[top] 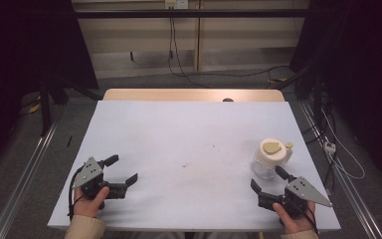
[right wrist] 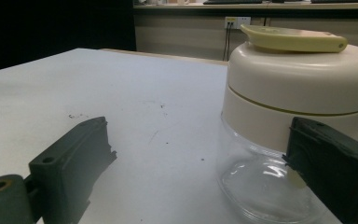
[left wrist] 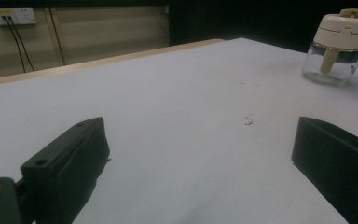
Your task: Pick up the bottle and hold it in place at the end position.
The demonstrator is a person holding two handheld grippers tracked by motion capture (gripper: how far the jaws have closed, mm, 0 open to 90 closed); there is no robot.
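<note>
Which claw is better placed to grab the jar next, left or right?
Right. The right claw sits open just in front of the jar, with one finger already beside its glass body. The left claw, also open, is at the table's opposite side, with the jar far off.

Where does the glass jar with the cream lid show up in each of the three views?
High view: the jar stands right of centre, just ahead of the right gripper.
Left gripper view: top right corner.
Right gripper view: close up at right, beside the right-hand jaw.
Shared landmark: dark specks on the white table.
</note>
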